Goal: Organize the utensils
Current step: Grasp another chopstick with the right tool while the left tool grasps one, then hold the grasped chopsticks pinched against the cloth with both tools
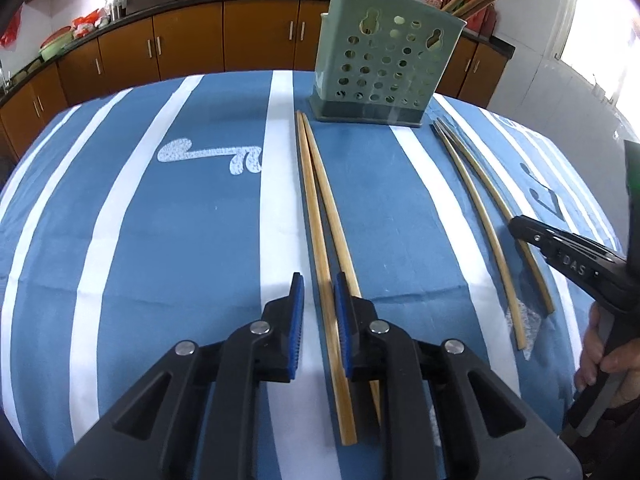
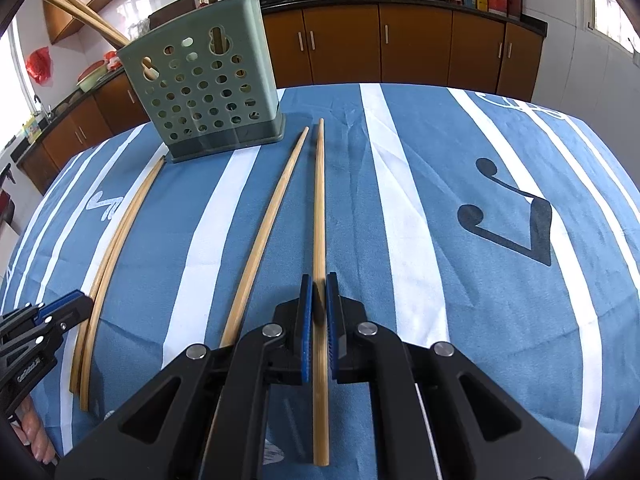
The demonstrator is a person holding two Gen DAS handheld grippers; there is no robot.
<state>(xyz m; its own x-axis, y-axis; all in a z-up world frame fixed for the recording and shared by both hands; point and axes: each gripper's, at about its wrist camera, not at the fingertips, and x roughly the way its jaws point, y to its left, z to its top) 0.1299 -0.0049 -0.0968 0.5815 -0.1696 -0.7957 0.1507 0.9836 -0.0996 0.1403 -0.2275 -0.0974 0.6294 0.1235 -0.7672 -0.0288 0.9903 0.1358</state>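
Behind the striped blue tablecloth (image 2: 500,152), brown kitchen cabinets (image 2: 416,46).

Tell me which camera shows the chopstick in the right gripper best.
The right wrist view: the chopstick runs its whole length up the frame centre, with the right gripper shut on it. The left wrist view shows it only off to the right, beside its partner, partly hidden by that gripper.

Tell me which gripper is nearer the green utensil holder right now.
Neither clearly. The left gripper straddles one chopstick pair, the right gripper is shut on a single chopstick; both sit at the chopsticks' near ends, the holder beyond the far tips.
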